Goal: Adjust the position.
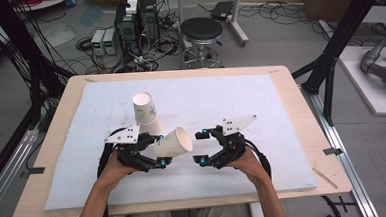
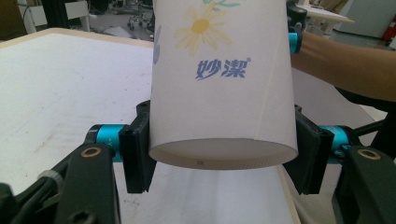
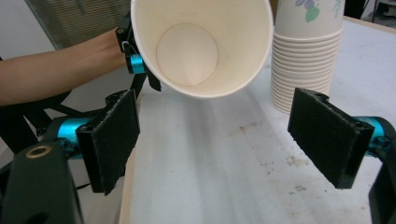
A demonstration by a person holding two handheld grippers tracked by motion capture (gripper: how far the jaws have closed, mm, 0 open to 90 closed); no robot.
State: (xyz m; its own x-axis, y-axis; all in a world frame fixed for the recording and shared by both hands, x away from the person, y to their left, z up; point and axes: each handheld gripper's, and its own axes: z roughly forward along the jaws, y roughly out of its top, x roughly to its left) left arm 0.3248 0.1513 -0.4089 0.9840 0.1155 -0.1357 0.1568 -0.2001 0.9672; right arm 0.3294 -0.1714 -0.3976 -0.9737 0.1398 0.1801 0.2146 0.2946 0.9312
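Black padded jaws of the left gripper (image 2: 219, 161) were clamped on the base end of a white paper cup with a yellow daisy print and blue lettering (image 2: 222, 88), one pad on each side of the wall near the bottom rim. In the high view that cup (image 1: 174, 142) lay tilted on its side above the desk, mouth pointing toward the right gripper (image 1: 201, 147). The right gripper stood wide apart, holding nothing, its jaws just short of the cup's open mouth (image 3: 201, 46); no contact was visible.

Judgement: the step in hand looked like a hand-over or a two-gripper regrasp of the cup. To do it well, the right gripper should close on the wall just behind the rim, lightly, since thin paper would buckle under a hard squeeze. The left gripper should release only once the second hold is firm.

A stack of nested white paper cups with a floral print (image 1: 146, 113) stood upright on the white foam sheet (image 1: 260, 100) covering the wooden desk (image 1: 290, 83), just behind the held cup and apparently apart from it.
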